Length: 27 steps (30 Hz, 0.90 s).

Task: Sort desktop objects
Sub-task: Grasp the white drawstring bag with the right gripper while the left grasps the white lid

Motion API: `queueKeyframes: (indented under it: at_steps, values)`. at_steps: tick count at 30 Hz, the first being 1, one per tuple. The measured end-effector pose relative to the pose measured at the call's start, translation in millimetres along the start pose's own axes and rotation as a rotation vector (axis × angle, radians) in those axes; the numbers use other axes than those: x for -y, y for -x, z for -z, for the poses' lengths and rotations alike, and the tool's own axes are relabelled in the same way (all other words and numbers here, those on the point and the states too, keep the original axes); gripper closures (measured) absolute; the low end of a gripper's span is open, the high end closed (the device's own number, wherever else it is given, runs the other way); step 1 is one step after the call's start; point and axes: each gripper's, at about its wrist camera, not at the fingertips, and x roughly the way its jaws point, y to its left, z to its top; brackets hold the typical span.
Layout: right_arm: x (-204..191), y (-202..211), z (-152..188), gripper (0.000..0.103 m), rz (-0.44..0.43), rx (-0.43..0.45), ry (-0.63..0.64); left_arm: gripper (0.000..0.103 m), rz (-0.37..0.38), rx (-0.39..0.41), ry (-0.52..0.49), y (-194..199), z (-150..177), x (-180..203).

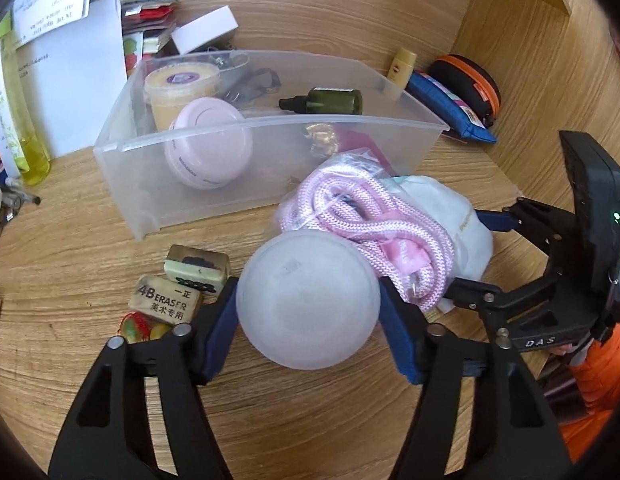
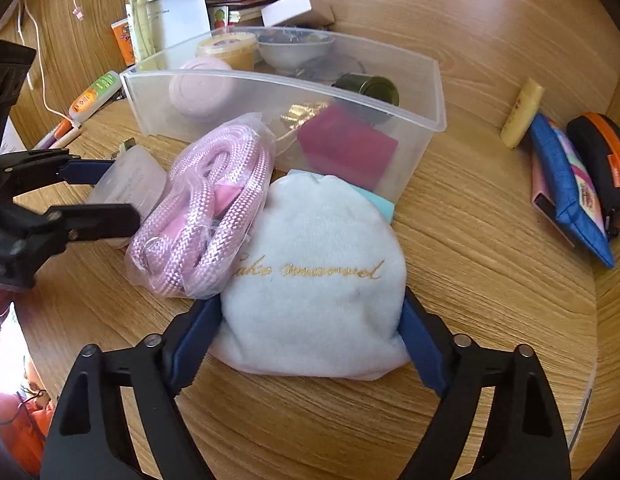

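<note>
Gripping a frosted round tub [image 1: 308, 300] between its blue pads, the left hand-held gripper [image 1: 308, 304] holds it just above the wooden bench [image 1: 90, 248], beside an eraser [image 1: 164, 300]. The right hand-held gripper [image 2: 311, 320] clasps a white pouch [image 2: 313, 276] lying on the bench, pads against both its sides. A bagged pink rope [image 2: 208, 208] leans on the pouch, touching the tub. Behind them stands a clear bin [image 1: 270, 160] holding a pink jar [image 1: 208, 148] and a green bottle [image 1: 325, 101].

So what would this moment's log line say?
left gripper: shut on frosted jar | right gripper: shut on white pouch | bin: waiting
</note>
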Motion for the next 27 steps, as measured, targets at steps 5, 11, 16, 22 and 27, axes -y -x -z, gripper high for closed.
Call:
queueKeyframes:
  at_steps: [5, 11, 16, 22, 27]
  values:
    - [2.3, 14.2, 2.4, 0.04, 0.01, 0.037, -0.022, 0.038, -0.006, 0.007, 0.02, 1.1, 1.6, -2.9]
    - [21.5, 24.6, -1.8, 0.047, 0.01, 0.062, -0.06, 0.038, -0.004, 0.041, 0.05, 11.2, 0.5, -6.0]
    - [18.5, 36.4, -4.6, 0.048, 0.009, 0.097, -0.075, 0.038, -0.012, 0.091, 0.057, 27.0, -5.7, -5.8]
    - [19.3, 59.7, -16.5, 0.049, 0.01, 0.183, -0.093, 0.038, -0.025, 0.153, 0.071, 43.5, -14.6, -11.4]
    - [20.0, 71.6, -28.8, 0.049, 0.005, 0.234, -0.1, 0.038, -0.025, 0.194, 0.088, 52.4, -23.3, -16.8]
